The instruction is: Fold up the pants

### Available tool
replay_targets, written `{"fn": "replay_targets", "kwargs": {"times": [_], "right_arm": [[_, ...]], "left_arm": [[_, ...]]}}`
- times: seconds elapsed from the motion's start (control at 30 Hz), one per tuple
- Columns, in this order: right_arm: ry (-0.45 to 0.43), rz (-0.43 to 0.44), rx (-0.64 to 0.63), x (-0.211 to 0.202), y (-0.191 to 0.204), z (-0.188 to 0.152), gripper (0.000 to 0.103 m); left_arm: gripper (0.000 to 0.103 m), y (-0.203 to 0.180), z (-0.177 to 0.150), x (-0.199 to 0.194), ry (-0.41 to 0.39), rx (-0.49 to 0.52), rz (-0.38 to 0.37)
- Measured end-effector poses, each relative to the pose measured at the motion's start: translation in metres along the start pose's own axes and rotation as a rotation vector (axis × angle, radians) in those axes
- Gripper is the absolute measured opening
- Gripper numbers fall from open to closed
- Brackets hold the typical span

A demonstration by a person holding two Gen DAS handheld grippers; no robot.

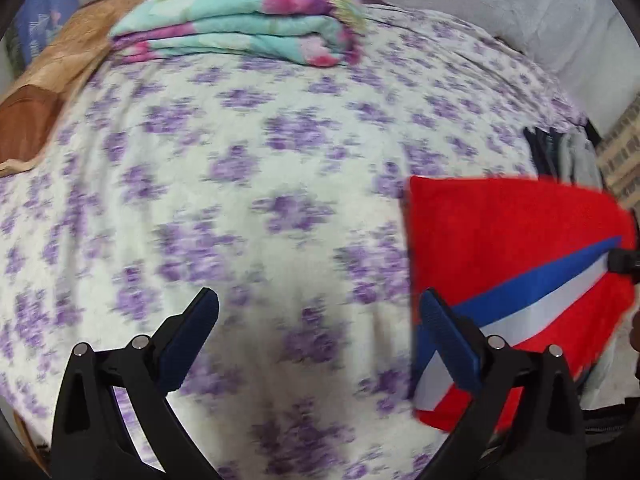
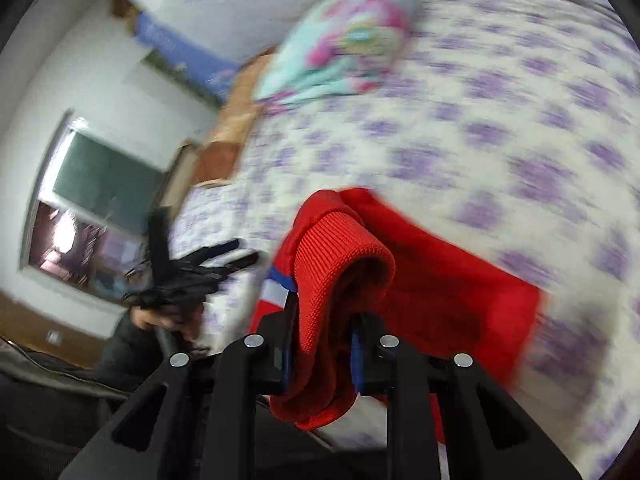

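The red pants [image 1: 500, 236] with a blue and white stripe lie folded on the purple-flowered bedsheet [image 1: 248, 184] at the right of the left wrist view. My left gripper [image 1: 320, 324] is open and empty above the sheet, its right finger over the pants' left edge. My right gripper [image 2: 324, 344] is shut on the ribbed red waistband of the pants [image 2: 344, 264] and holds it bunched up over the bed edge. The other gripper [image 2: 200, 268] shows at the left of the right wrist view.
A folded teal and pink floral blanket [image 1: 248, 16] lies at the far side of the bed. A brown pillow [image 1: 44, 92] sits at the left. Dark and grey folded clothes [image 1: 560, 152] lie behind the pants. A window [image 2: 92, 204] is on the wall.
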State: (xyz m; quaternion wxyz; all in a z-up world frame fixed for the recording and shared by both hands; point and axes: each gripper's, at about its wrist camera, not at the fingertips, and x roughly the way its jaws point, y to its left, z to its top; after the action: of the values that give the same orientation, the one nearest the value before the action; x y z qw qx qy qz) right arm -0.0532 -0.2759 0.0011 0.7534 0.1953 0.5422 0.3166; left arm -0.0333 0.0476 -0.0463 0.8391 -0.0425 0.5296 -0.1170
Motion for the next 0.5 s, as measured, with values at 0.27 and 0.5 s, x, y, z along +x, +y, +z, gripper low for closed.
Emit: {"fn": "replay_targets", "kwargs": {"times": [0.27, 0.5], "right_arm": [[0.082, -0.271, 0.12, 0.055, -0.087, -0.032, 0.034], [0.02, -0.333, 0.115, 0.013, -0.073, -0.029, 0.053]], "left_arm": [[0.098, -0.092, 0.01, 0.045, 0.061, 0.214, -0.081], [0.098, -0.123, -0.006, 0.084, 0.145, 0.344, 0.078]]}}
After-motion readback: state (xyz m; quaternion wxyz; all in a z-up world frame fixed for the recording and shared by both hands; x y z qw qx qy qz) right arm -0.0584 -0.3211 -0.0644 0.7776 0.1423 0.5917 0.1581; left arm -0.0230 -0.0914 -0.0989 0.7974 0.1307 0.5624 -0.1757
